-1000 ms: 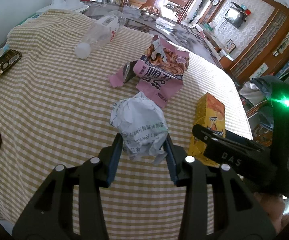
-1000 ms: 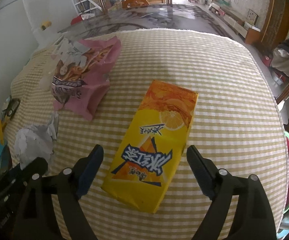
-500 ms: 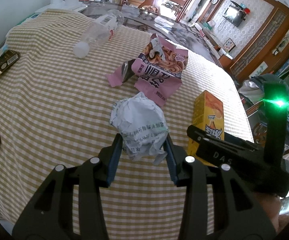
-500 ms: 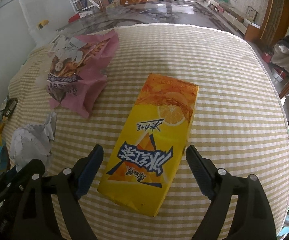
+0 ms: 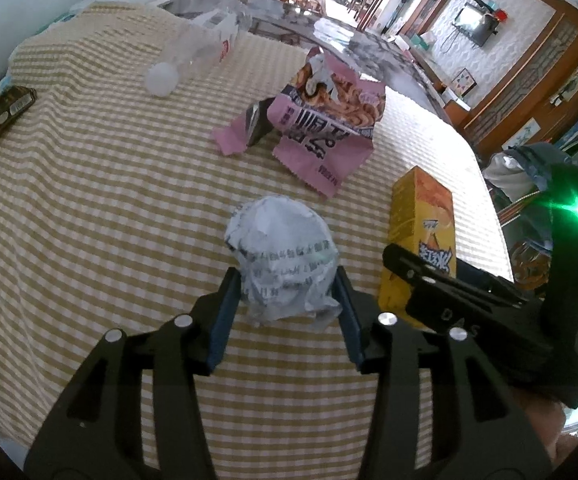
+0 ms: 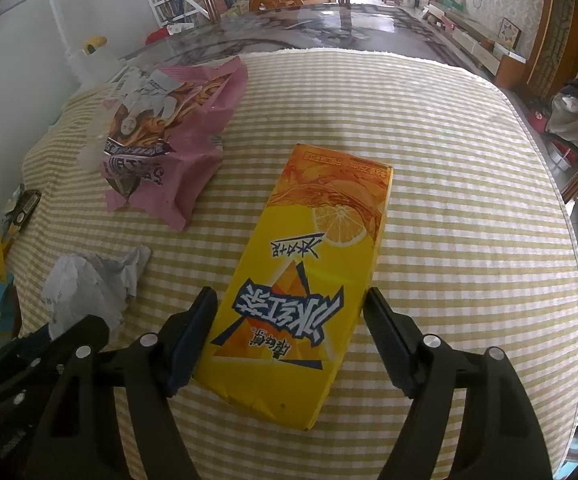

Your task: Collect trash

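Observation:
A crumpled grey-white paper ball [image 5: 285,252] sits on the checked tablecloth [image 5: 89,208]. My left gripper [image 5: 285,280] has it between its blue pads, which still touch its sides while the jaws are opening slightly. A yellow orange-drink carton [image 6: 309,280] lies flat on the cloth. Around its near end my right gripper [image 6: 289,296] is closing, the pads close beside the carton's edges and not pressing. The left wrist view shows the carton [image 5: 421,220] to the right of the ball. The paper ball [image 6: 85,288] lies left of the carton in the right wrist view.
A torn pink snack bag [image 5: 321,128] lies beyond the ball, and a clear plastic bottle [image 5: 193,56] lies on its side farther back. A small dark packet [image 5: 5,110] rests at the left edge. The cloth's right edge drops off beyond the carton.
The right jaws have narrowed around the carton. The left pads have spread a little on the paper ball. Neither hand has shifted.

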### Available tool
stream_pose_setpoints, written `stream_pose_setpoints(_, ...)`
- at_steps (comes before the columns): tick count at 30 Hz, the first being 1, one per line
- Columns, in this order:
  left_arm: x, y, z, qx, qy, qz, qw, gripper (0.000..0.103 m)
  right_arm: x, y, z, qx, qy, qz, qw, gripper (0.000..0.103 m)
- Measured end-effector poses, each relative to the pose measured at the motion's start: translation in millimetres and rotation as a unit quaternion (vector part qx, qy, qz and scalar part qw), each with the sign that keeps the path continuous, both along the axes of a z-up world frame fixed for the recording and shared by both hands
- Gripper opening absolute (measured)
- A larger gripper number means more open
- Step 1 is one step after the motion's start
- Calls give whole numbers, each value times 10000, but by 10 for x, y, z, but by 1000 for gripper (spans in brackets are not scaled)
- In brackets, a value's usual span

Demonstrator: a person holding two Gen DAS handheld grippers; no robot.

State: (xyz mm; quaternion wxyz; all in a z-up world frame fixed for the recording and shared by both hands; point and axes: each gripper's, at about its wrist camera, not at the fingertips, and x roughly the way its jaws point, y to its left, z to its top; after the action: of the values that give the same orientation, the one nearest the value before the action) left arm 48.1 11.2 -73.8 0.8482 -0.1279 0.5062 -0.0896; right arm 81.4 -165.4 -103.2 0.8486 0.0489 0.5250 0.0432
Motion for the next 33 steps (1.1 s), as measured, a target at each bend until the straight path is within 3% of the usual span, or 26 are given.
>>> stream_pose_setpoints(33, 4, 15, 23, -191, -111, -20, 9998, 41, -431, -140, 204, 459, -179, 51, 9988, 66)
